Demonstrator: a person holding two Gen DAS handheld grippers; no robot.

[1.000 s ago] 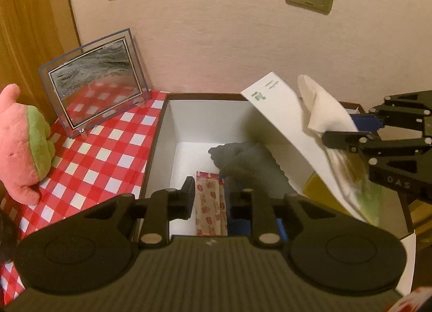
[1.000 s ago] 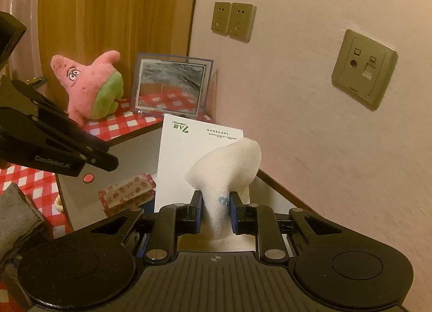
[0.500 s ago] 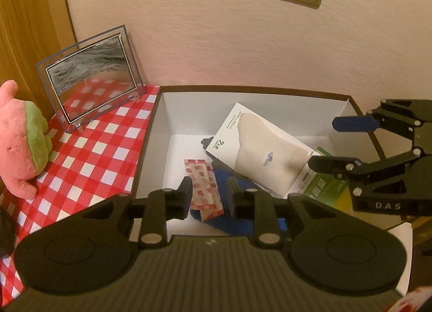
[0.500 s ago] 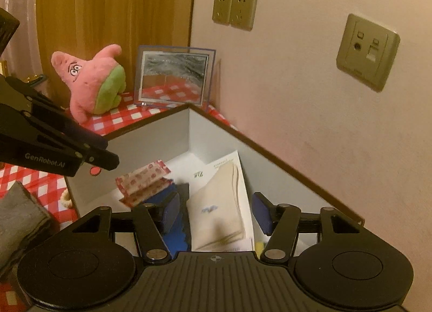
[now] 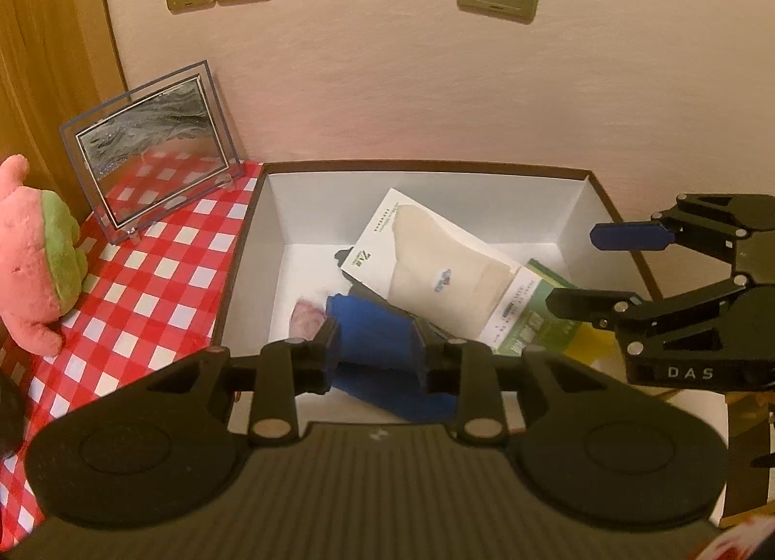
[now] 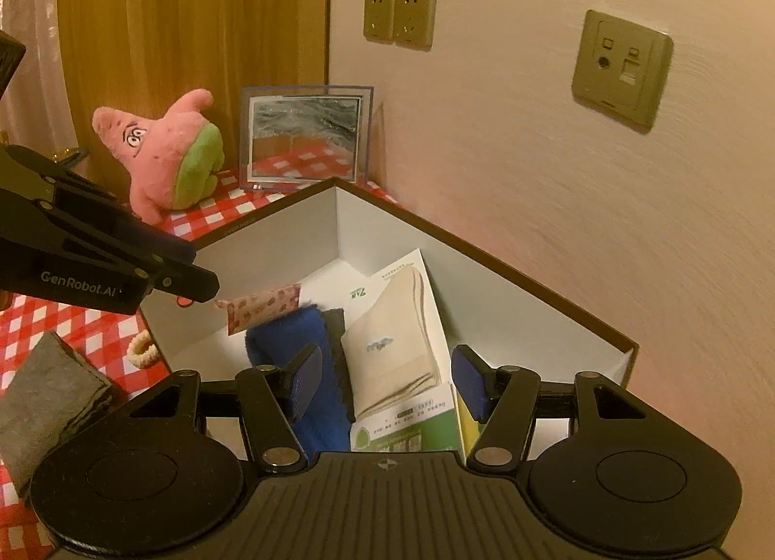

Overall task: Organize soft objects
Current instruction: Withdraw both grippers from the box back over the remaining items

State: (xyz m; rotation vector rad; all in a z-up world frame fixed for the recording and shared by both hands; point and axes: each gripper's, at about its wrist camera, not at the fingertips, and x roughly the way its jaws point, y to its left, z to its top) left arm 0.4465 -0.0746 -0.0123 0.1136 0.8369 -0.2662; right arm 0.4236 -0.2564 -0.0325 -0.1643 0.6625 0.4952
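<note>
A white box with a brown rim holds several soft things. A pack of cream socks on a white card lies tilted on top of them. Beside it lie a blue cloth and a red-patterned packet. My right gripper hangs open over the box's right side, nothing between its pads. My left gripper hovers above the box's left edge, jaws opening. The blue cloth shows between its fingers but lies below in the box, apart from them.
A pink star plush and a glass picture frame stand on the red checked cloth left of the box. A folded grey cloth and a pale hair tie lie nearer. The wall runs close behind.
My right gripper opened and let go of the sock pack, which dropped flat into the box. Both grippers drew back a little, and the left jaws spread wider.
</note>
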